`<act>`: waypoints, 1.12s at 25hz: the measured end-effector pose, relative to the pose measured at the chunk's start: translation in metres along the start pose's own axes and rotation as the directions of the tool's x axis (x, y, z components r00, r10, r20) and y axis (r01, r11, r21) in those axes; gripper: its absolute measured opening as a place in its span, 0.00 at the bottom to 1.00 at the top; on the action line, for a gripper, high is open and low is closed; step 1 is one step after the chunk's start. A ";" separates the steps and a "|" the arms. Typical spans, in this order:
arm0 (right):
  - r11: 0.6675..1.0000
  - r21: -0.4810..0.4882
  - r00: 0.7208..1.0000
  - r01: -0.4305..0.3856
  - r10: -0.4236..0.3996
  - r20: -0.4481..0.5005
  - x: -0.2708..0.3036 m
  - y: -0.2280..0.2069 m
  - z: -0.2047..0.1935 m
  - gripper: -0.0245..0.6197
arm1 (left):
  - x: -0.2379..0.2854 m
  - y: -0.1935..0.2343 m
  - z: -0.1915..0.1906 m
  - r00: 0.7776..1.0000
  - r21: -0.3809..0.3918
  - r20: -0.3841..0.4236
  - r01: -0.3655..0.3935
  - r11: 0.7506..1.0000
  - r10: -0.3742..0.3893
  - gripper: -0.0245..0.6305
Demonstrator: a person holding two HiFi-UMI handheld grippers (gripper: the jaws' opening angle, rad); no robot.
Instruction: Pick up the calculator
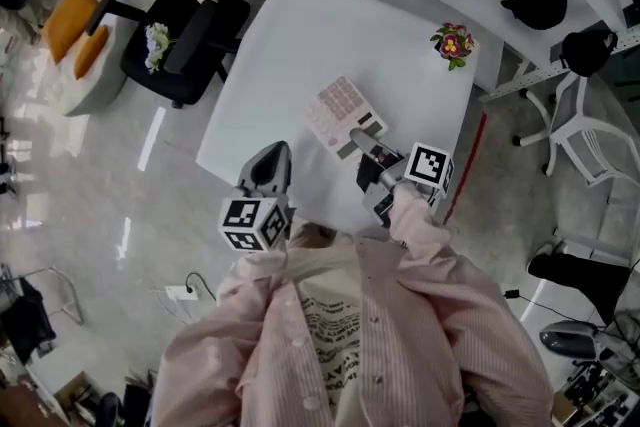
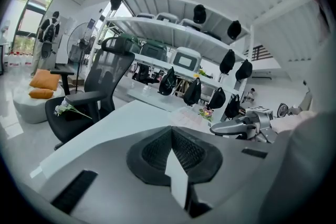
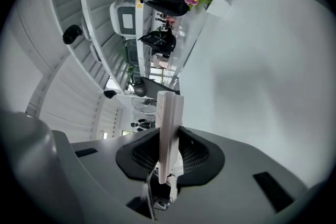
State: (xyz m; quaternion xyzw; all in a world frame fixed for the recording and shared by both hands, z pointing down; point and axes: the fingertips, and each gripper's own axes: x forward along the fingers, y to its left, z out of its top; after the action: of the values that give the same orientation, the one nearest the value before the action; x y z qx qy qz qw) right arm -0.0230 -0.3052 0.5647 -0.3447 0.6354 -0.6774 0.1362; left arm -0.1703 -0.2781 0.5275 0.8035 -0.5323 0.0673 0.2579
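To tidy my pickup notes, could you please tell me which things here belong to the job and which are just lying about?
Job: pale pink flat calculator, right gripper clamping it.
Lying about: potted pink-yellow flowers, black office chair, orange cushions.

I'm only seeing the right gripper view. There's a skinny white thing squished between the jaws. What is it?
Observer: That's the calculator, edge-on to you; the head view shows its face with rows of keys.
Operator: Where's the other hand-held gripper?
Observer: The left hand-held gripper is left of the calculator, over the table's near corner, holding nothing.
Operator: Is anything beside the table?
Observer: A black office chair with white flowers lying on its seat.
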 end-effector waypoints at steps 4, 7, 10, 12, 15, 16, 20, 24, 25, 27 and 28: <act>1.000 -0.021 1.000 -0.017 0.017 0.001 -0.013 0.020 -0.003 0.16 | -0.012 -0.005 0.020 0.999 0.028 0.044 0.006 1.000 -0.008 0.04; 0.999 -0.030 0.999 -0.043 0.043 0.003 -0.022 0.033 -0.005 0.16 | -0.021 -0.009 0.029 0.998 0.048 0.064 0.009 0.999 -0.012 0.04; 0.997 -0.051 0.998 -0.062 0.062 0.004 -0.030 0.046 -0.006 0.16 | -0.028 -0.012 0.039 0.997 0.080 0.079 0.010 0.997 -0.016 0.04; 0.996 -0.057 0.998 -0.064 0.064 0.007 -0.036 0.052 -0.007 0.16 | -0.033 -0.014 0.046 0.996 0.112 0.090 0.006 0.994 -0.016 0.04; 0.996 -0.050 0.997 -0.074 0.075 0.021 -0.047 0.061 -0.008 0.16 | -0.040 -0.018 0.054 0.994 0.161 0.107 0.004 0.987 -0.021 0.04; 0.995 -0.049 0.996 -0.081 0.083 0.028 -0.051 0.065 -0.007 0.16 | -0.042 -0.020 0.057 0.993 0.173 0.114 0.005 0.985 -0.025 0.04; 0.992 -0.065 0.993 -0.106 0.109 0.049 -0.064 0.081 -0.004 0.16 | -0.051 -0.026 0.073 0.988 0.192 0.147 0.010 0.981 -0.038 0.04; 0.989 -0.068 0.988 -0.132 0.137 0.071 -0.074 0.093 0.000 0.16 | -0.058 -0.029 0.086 0.982 0.209 0.182 0.007 0.978 -0.046 0.04; 0.988 -0.064 0.986 -0.143 0.147 0.077 -0.077 0.095 0.001 0.16 | -0.060 -0.030 0.089 0.981 0.216 0.189 0.006 0.976 -0.048 0.04; 0.986 -0.055 0.983 -0.156 0.161 0.085 -0.082 0.100 0.003 0.16 | -0.062 -0.032 0.094 0.978 0.224 0.201 0.007 0.974 -0.053 0.04; 0.986 -0.052 0.983 -0.160 0.164 0.087 -0.085 0.103 0.006 0.16 | -0.062 -0.035 0.098 0.977 0.226 0.205 0.008 0.974 -0.055 0.04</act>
State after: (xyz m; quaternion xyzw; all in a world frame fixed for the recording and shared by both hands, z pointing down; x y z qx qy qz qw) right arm 0.0166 -0.2726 0.4413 -0.3253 0.6696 -0.6332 0.2118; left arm -0.1819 -0.2641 0.4075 0.8384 -0.5326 0.0377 0.1092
